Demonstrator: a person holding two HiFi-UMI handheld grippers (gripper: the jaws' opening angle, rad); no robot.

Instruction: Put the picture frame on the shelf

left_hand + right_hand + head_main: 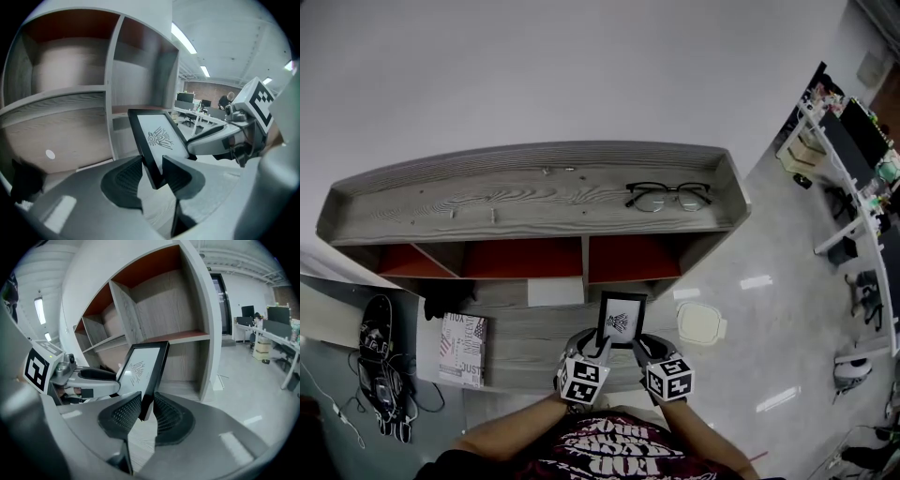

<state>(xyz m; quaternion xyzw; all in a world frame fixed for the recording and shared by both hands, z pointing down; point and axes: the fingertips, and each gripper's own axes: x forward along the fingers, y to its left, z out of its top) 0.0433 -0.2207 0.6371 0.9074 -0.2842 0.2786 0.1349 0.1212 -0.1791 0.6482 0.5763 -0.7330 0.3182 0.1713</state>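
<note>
A black picture frame (621, 320) with a white print is held upright over the low board (525, 330) of the grey wooden shelf unit (487, 211). My left gripper (601, 349) is shut on its lower left edge, and my right gripper (638, 349) is shut on its lower right edge. In the left gripper view the frame (158, 139) tilts back between the jaws (157, 177), with open compartments (70, 93) behind. In the right gripper view the frame (143, 370) is pinched edge-on by the gripper (146, 411), in front of a red-backed compartment (173, 315).
Black glasses (667, 195) lie on the shelf unit's top. A patterned book (462, 349) and a white sheet (555, 292) rest on the low board. A cream lid (701, 323) lies on the floor at right. Desks (848, 159) stand far right, cables (380, 375) at left.
</note>
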